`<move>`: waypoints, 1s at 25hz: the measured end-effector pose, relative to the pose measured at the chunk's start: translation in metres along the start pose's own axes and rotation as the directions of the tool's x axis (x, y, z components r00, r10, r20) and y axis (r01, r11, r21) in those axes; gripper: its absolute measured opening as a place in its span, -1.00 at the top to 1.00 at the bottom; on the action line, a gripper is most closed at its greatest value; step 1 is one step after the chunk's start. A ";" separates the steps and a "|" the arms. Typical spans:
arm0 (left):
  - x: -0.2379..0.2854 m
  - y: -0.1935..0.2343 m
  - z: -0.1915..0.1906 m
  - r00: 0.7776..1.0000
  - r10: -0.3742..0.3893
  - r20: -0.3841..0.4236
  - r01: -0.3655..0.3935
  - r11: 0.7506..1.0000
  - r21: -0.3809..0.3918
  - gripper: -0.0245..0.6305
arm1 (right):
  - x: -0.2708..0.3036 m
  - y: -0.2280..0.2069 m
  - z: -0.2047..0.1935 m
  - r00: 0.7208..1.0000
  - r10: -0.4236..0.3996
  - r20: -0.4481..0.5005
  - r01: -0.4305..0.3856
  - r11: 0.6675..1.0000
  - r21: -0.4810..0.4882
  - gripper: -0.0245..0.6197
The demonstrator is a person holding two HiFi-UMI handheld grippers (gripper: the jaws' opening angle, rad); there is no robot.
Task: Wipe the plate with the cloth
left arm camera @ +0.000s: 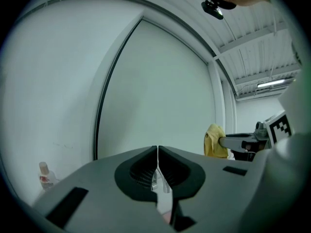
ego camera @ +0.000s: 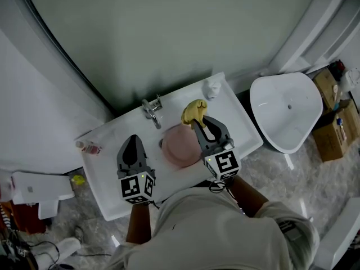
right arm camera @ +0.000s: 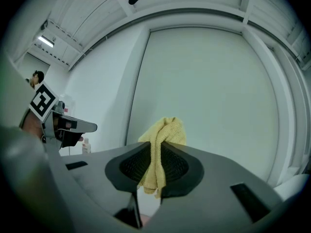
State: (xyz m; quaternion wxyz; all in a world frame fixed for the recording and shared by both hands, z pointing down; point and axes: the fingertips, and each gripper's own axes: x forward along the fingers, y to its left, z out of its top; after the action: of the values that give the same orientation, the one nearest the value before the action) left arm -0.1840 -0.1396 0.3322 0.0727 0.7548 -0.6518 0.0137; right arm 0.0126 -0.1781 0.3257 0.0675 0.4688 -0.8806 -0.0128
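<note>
Plate on the tabletop, cloth in the right gripper

Lies pink and round on the white top, just in front of the faucet. At the plate's right side: right gripper, pinched tight on the yellow cloth. Cloth bunched up by the plate's far edge. Left of the plate: left gripper, closed up tight with nothing in it, apart from the plate. Further left of the plate: small bottle. Beyond the plate, near the back right corner: crumpled white lump.
</note>
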 end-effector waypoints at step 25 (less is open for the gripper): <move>0.031 0.000 -0.013 0.999 -0.045 -0.021 0.046 0.999 0.021 0.85 | 0.026 -0.020 -0.008 0.998 -0.056 -0.023 0.056 0.998 -0.006 0.74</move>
State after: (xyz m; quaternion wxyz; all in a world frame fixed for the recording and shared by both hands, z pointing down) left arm -0.1779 -0.1685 0.3486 0.0715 0.7700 -0.6335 0.0268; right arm 0.0160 -0.2103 0.3342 0.0786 0.4932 -0.8663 -0.0114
